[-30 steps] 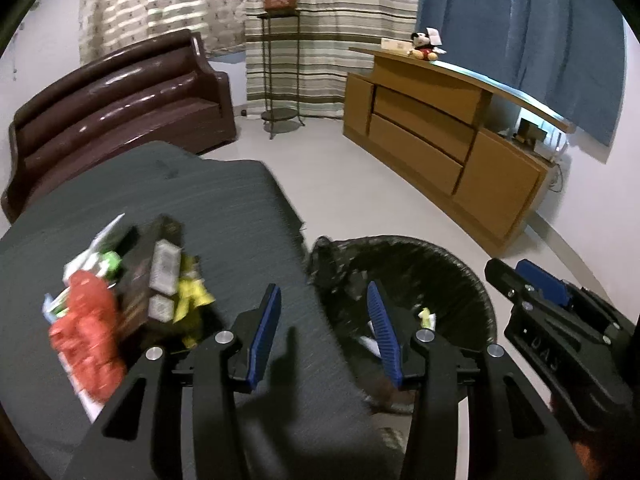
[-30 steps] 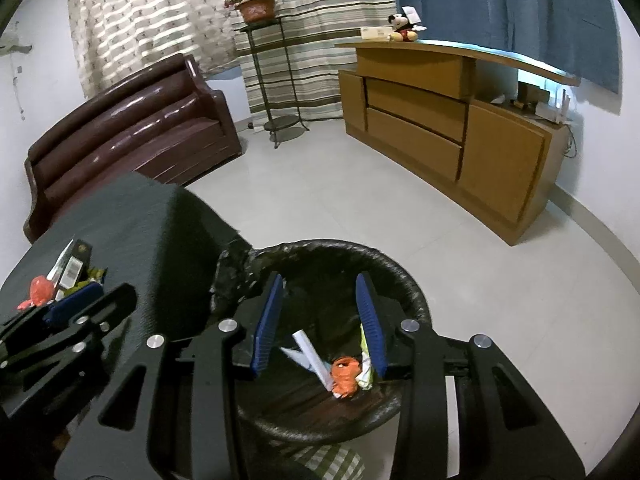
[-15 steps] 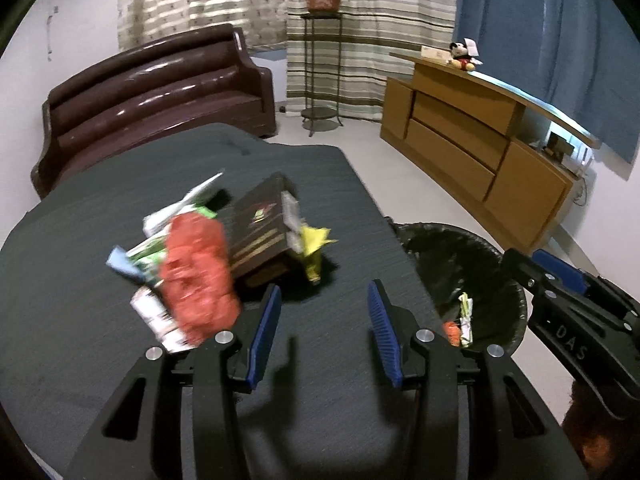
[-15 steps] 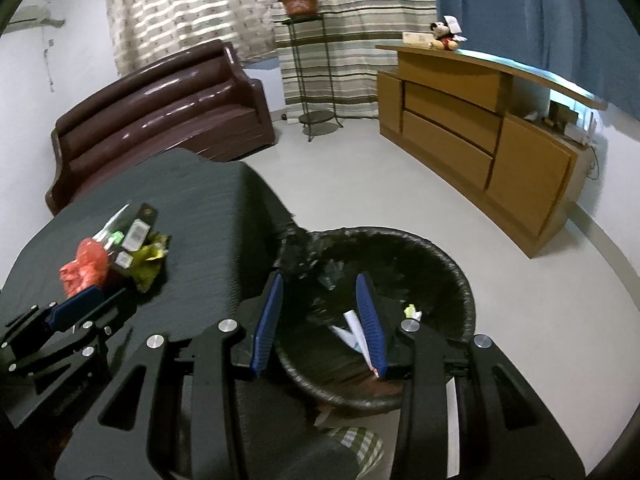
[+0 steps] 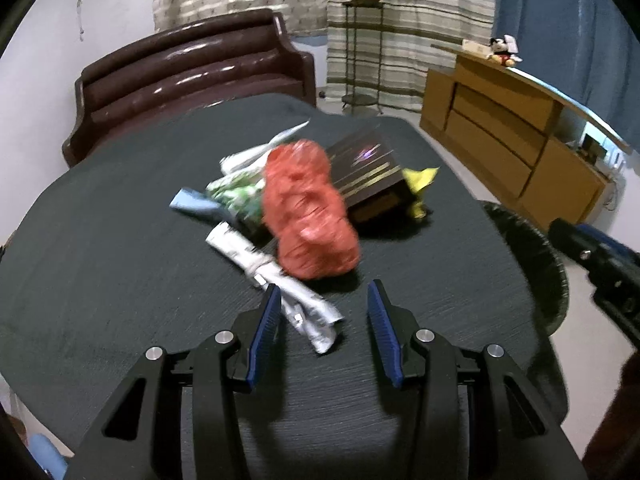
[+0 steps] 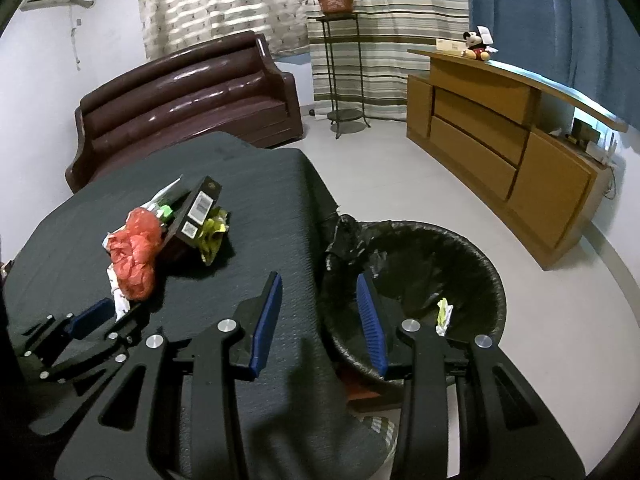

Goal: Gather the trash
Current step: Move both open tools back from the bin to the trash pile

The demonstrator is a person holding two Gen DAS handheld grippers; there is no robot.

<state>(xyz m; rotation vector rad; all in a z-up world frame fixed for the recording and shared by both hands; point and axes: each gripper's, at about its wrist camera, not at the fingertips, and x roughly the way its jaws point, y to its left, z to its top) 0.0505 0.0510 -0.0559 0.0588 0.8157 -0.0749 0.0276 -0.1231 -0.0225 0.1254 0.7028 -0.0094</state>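
Left wrist view: left gripper [image 5: 323, 322] jaws apart, empty, straddling a silver wrapper [image 5: 280, 280] at the edge of the trash pile [image 5: 308, 208] on the tabletop [image 5: 100, 280]. Right gripper [image 6: 318, 314] also parted, holding nothing, near the bin [image 6: 472, 256].

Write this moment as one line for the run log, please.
left gripper: open, empty, over silver wrapper | right gripper: open, empty, at table edge | trash pile on table | bin: some trash inside
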